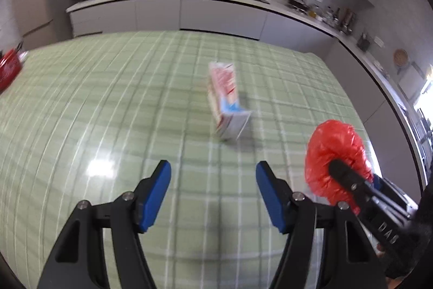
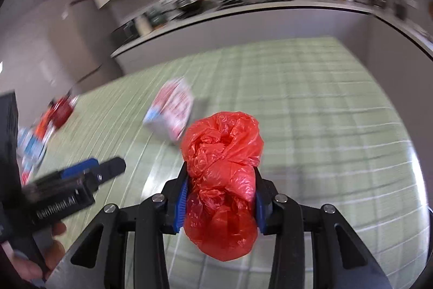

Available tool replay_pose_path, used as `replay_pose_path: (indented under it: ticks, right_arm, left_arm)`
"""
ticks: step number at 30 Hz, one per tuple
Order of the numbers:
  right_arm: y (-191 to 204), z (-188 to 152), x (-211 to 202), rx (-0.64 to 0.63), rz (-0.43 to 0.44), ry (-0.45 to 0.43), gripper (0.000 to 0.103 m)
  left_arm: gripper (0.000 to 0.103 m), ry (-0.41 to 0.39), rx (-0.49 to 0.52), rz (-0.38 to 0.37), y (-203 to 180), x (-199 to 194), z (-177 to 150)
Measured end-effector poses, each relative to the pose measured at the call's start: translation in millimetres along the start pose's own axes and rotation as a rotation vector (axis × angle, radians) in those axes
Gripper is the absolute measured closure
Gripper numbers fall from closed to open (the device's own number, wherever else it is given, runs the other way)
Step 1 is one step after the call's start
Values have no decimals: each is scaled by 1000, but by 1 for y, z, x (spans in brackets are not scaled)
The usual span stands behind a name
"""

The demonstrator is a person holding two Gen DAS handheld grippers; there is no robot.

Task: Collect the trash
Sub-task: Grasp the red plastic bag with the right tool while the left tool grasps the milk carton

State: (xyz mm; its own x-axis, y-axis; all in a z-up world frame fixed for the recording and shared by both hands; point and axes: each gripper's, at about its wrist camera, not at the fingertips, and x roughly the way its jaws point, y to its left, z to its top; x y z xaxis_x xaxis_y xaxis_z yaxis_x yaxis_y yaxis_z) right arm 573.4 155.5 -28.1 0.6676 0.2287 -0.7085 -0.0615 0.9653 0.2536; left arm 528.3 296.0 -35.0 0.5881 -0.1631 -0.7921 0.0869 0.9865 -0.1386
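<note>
Red plastic bag [image 1: 334,153] hangs at the right, pinched in the right tongs [image 1: 349,175]; left tongs [image 1: 213,175] spread over the green checked desk [image 1: 108,113], a carton [image 1: 226,99] beyond. Right wrist: right tongs [image 2: 220,197] squeeze the bag [image 2: 222,153] above the desk [image 2: 324,113].

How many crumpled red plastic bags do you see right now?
1. The red plastic bag is clamped in the right hand-held gripper above the green tablecloth. Others may be hidden.
</note>
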Motion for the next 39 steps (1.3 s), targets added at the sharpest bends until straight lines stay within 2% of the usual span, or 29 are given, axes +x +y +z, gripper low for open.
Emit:
replay_pose_path:
  ticks: [5, 12, 19, 26, 27, 29, 31, 39]
  right_arm:
    - [-8, 21, 4, 48, -52, -32, 61]
    - [-9, 41, 28, 68, -80, -30, 61]
    - [-15, 55, 53, 74, -80, -19, 61]
    - [-20, 58, 70, 90, -74, -2, 61]
    - [-20, 58, 72, 91, -71, 0, 61]
    - [-20, 58, 75, 87, -70, 4, 61]
    - [-20, 59, 78, 87, -68, 6, 61]
    - [-17, 58, 71, 90, -39, 10, 61]
  left_arm:
    - [37, 10, 19, -16, -8, 18, 20]
    - [37, 10, 27, 17, -8, 38, 39]
    - [37, 41, 29, 16, -9, 69, 56]
    - [38, 58, 18, 3, -6, 90, 60]
    - [40, 57, 14, -3, -5, 91, 60]
    - [62, 53, 14, -15, -3, 92, 60]
    - [76, 55, 12, -28, -1, 92, 56]
    - [77, -1, 35, -28, 3, 57, 35]
